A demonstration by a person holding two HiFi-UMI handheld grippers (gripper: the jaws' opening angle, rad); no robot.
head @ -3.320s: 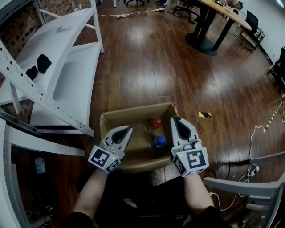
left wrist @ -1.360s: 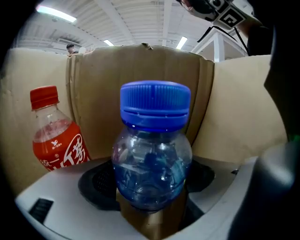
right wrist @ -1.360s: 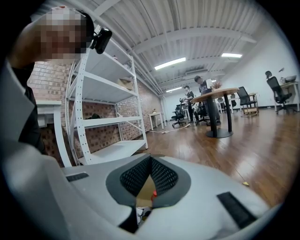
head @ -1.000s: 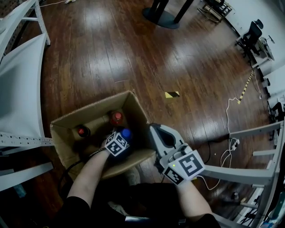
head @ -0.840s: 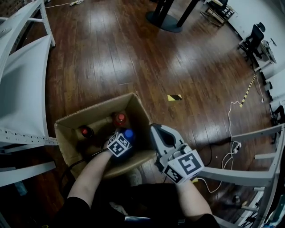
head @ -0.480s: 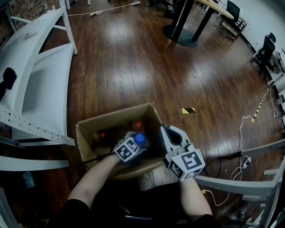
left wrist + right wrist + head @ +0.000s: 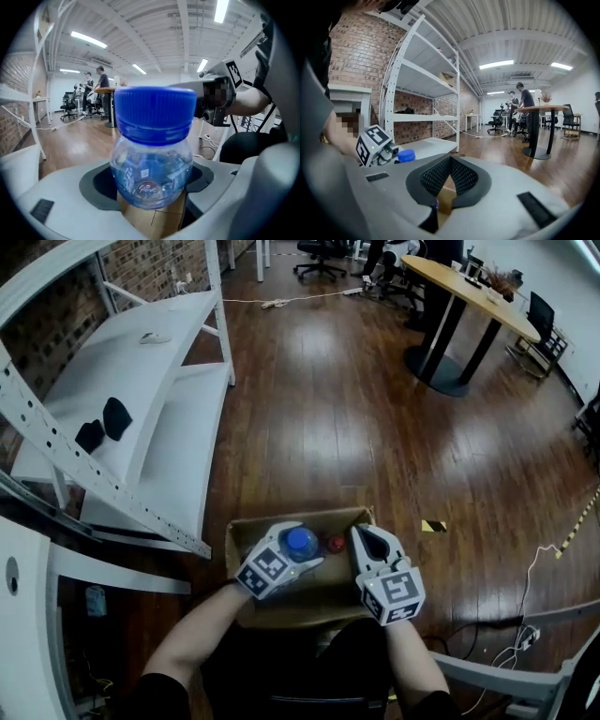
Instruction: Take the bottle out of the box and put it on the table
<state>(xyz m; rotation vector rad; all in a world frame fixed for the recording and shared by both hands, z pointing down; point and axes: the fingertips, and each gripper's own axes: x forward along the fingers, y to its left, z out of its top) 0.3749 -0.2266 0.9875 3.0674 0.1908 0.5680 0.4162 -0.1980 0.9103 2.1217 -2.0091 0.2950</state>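
Above the wood floor (image 7: 319, 409) and box (image 7: 302, 517), the left gripper (image 7: 152, 199) clamps the bottle (image 7: 301, 542) between its jaws, upright, cap up.

Right gripper (image 7: 450, 161) jaws together, cardboard box (image 7: 446, 196) beyond.

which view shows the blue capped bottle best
The left gripper view: the bottle fills the frame, blue cap and clear body held between the jaws. The head view shows only its cap from above, over the box. The right gripper view shows just the cap, small, at the left.
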